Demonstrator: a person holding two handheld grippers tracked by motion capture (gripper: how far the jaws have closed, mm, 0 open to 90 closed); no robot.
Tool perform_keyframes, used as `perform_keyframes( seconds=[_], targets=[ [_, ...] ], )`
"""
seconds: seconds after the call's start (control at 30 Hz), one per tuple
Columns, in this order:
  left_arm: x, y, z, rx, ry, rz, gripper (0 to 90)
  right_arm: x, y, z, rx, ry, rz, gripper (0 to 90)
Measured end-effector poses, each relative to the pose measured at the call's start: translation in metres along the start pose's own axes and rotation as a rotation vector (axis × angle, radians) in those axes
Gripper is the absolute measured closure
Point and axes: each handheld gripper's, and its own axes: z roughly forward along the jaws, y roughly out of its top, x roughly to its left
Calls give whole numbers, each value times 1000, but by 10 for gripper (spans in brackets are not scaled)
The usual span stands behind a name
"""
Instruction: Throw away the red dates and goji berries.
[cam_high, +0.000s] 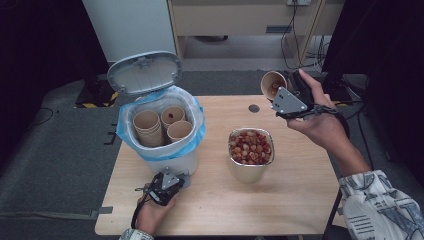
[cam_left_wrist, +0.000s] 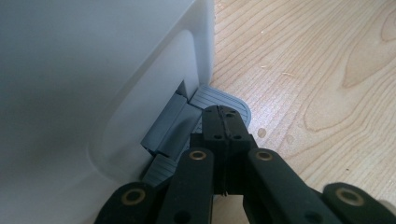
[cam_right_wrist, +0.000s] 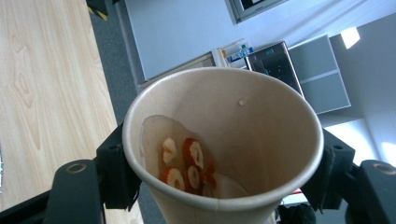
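Cup (cam_high: 272, 84) held above wooden table (cam_high: 290, 200) | grey carpet (cam_high: 55, 150) around

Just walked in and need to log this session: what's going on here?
A person works at a wooden table with two handheld grippers. The left gripper, jaws shut, presses the grey pedal of a white bin, whose lid stands open over three paper cups inside. The right gripper holds a tilted paper cup with red-and-white fruit slices and liquid left in it. A metal container of similar slices sits between.
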Motion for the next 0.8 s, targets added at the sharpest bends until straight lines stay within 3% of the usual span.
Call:
perform_keyframes(
  seconds=[0.23,0.53,0.8],
  targets=[
    [0,0,0,0,-1,-1,899,-7,7,-2,0,-5,-39,276],
    [0,0,0,0,-1,-2,899,-5,12,0,17,-3,-103,276],
    [0,0,0,-1,-2,-5,899,-4,13,3,25,1,-130,276]
  ],
)
